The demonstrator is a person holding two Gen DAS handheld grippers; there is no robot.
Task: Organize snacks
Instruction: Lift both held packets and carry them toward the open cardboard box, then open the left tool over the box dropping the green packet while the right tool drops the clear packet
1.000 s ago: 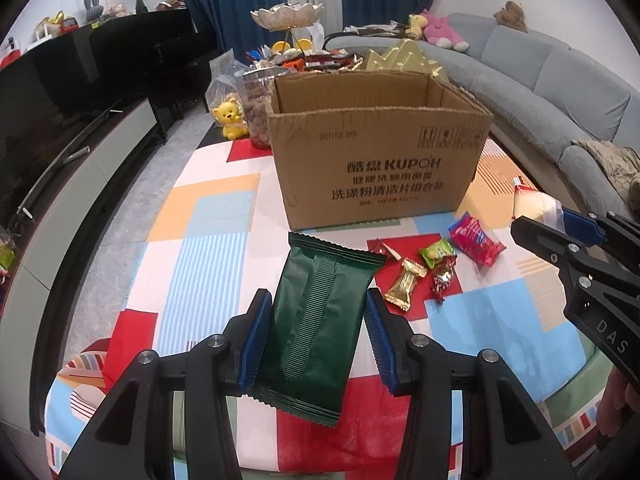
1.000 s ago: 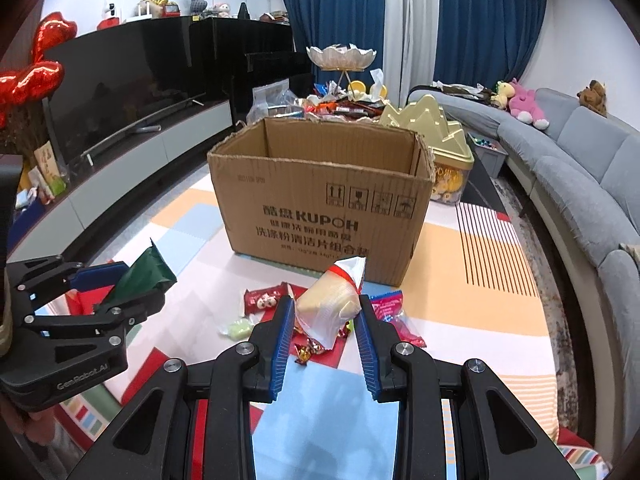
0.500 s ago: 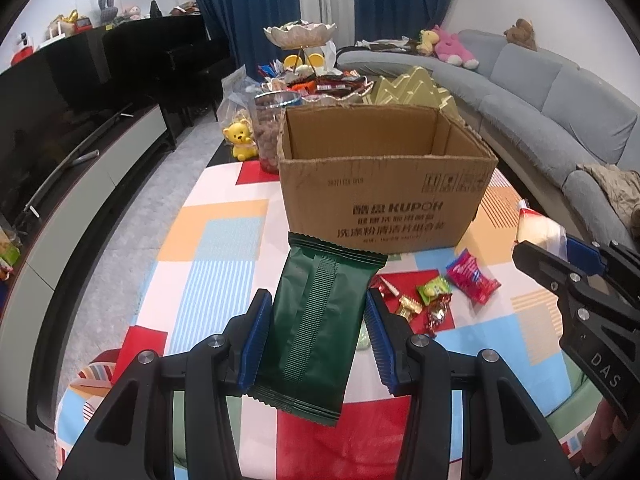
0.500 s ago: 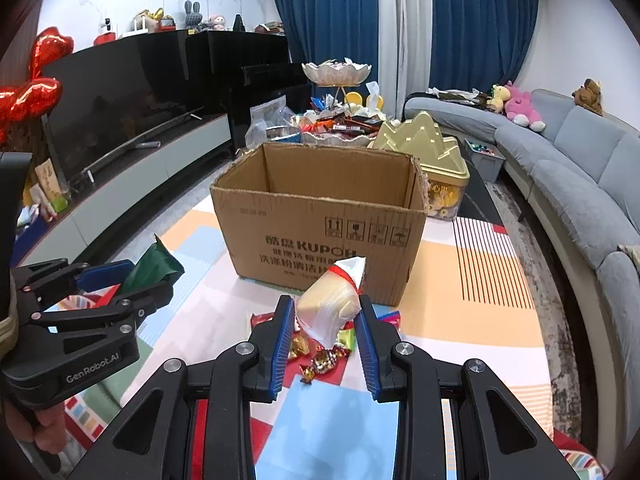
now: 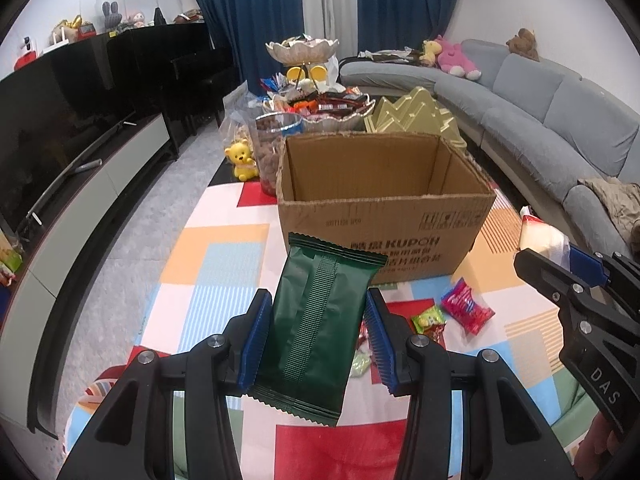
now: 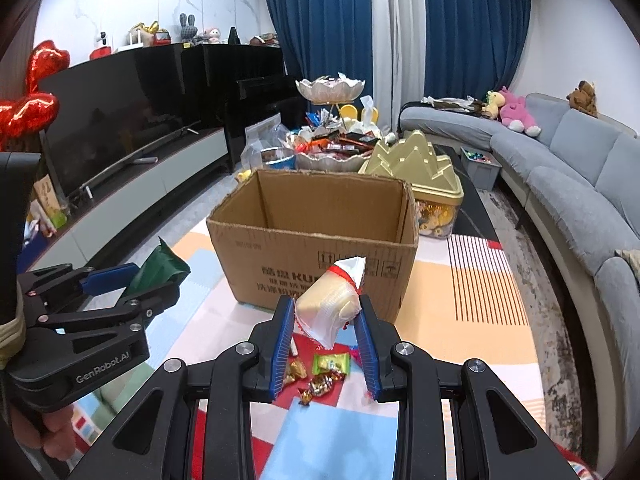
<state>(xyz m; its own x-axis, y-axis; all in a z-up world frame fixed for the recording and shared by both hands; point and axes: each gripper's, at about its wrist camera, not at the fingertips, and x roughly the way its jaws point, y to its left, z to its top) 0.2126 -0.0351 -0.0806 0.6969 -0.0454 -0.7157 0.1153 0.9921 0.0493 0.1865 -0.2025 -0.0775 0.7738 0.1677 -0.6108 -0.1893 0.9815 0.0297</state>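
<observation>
My left gripper (image 5: 318,338) is shut on a dark green snack packet (image 5: 320,320) and holds it above the table, in front of the open cardboard box (image 5: 384,216). My right gripper (image 6: 324,344) is shut on a pale yellow snack in a clear wrapper with a red tie (image 6: 332,304), also raised in front of the box (image 6: 316,248). The box looks empty as far as its inside shows. Several small wrapped candies (image 5: 448,312) lie on the colourful tablecloth (image 5: 208,280) below the grippers; they also show in the right wrist view (image 6: 324,372).
Behind the box stand a gold mountain-shaped tin (image 6: 416,168), a tiered dish with snacks (image 6: 332,120), a jar of nuts (image 5: 276,148) and a yellow bear figure (image 5: 242,158). A TV cabinet (image 5: 100,168) runs along the left and a grey sofa (image 5: 560,120) along the right.
Both grippers have risen with their snacks, so the views look down more into the box. The candies on the table have not moved.
</observation>
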